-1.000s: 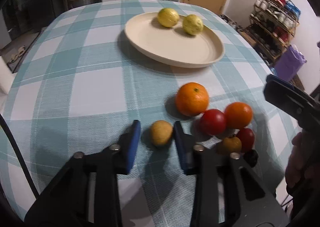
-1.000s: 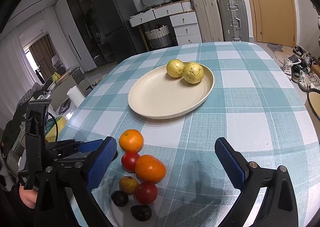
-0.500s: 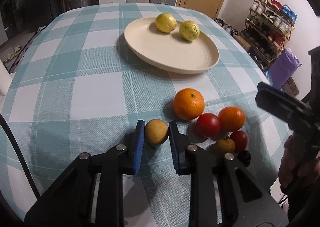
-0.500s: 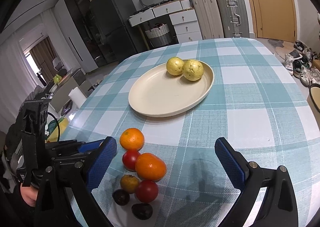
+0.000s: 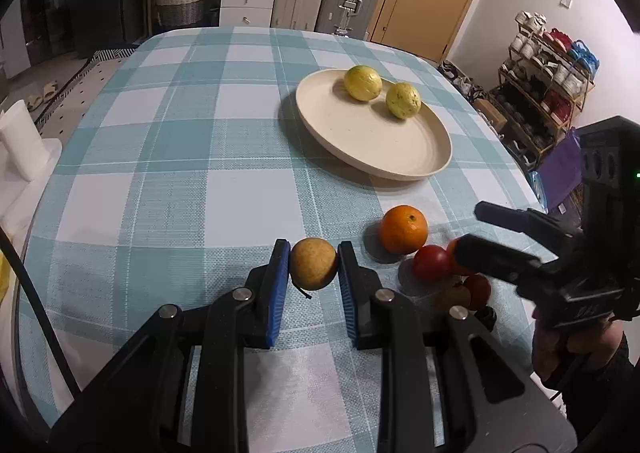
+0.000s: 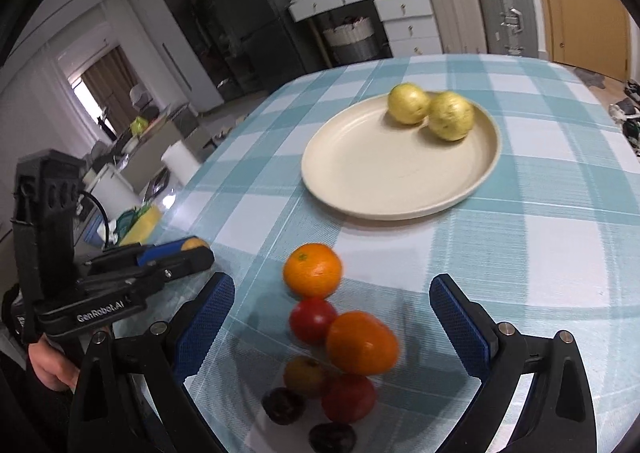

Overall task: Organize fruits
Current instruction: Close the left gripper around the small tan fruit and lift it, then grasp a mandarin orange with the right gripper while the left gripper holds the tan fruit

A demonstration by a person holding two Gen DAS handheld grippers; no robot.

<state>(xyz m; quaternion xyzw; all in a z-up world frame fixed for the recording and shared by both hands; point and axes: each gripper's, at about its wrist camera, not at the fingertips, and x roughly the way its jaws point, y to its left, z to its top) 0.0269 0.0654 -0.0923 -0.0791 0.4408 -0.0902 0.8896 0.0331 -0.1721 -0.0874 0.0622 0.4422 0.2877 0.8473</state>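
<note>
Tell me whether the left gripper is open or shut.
Shut: the left gripper has both blue pads pressed against the brownish-yellow fruit, held above the tablecloth.

Dim indoor light, fisheye warping, right-wrist motion blur

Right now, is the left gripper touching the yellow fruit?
Touching. The left wrist view shows both blue pads of the left gripper pressed against the yellow fruit.

Left gripper (image 5: 313, 268) jaws clamped — right gripper (image 6: 331, 323) jaws spread wide.
</note>
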